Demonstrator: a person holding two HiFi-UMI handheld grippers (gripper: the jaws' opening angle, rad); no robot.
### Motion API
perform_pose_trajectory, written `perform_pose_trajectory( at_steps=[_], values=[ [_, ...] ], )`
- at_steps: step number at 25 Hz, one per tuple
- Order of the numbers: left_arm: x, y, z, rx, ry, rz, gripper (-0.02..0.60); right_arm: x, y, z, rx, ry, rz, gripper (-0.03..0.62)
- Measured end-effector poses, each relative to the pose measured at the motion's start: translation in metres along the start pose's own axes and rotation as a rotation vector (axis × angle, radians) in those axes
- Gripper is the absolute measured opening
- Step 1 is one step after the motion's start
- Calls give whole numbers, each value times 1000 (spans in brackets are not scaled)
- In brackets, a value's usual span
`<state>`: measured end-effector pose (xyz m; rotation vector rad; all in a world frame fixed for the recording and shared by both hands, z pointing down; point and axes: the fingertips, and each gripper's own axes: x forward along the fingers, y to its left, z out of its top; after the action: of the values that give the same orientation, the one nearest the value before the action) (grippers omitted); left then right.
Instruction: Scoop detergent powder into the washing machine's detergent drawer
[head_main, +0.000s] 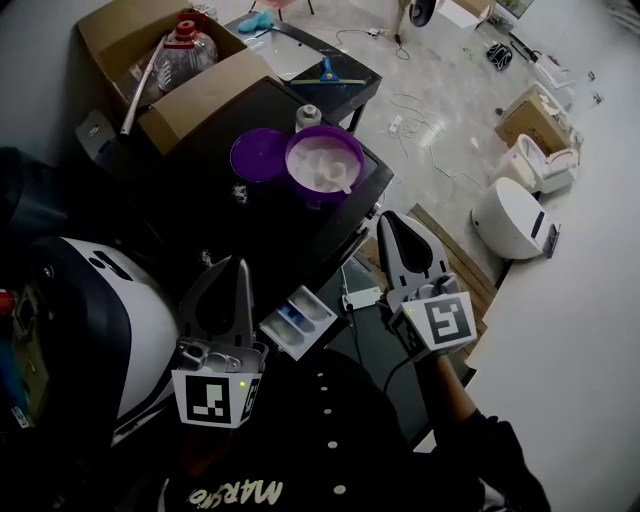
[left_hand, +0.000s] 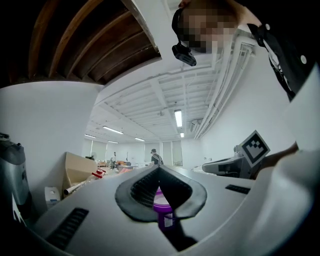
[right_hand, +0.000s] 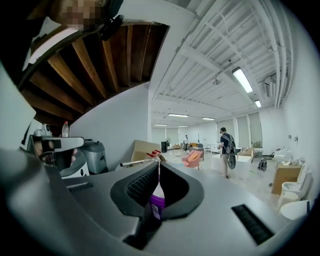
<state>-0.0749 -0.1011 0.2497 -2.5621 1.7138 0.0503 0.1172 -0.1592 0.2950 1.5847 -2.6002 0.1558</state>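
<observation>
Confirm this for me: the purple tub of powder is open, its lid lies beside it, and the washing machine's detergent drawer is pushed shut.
Wrong on the drawer. The head view shows the detergent drawer pulled out, with its compartments in sight. The rest stands: the purple tub is open and its lid lies beside it.

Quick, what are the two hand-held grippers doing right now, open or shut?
Left hand-held gripper: closed, holding nothing.
Right hand-held gripper: closed, holding nothing.
</observation>
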Motion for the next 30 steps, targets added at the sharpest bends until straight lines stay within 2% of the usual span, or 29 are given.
perform_pose_trajectory(
  at_steps=[4,8,12,15,30],
  values=[
    [-2,5,14,15,-32,11,15,-20,10,22,27,-93,-25,34],
    [-7,11,22,37,-56,29,15,-43,11,32,26,-132,-52,34],
    [-14,14,28,46,-70,41,15,-58,8,28,7,-125,-59,34],
    [-19,17,32,51,-78,50,15,-60,13,39,17,-161,-69,34],
    [-26,9,37,67,-90,42,15,-66,22,47,-4,-190,-64,29]
  ],
)
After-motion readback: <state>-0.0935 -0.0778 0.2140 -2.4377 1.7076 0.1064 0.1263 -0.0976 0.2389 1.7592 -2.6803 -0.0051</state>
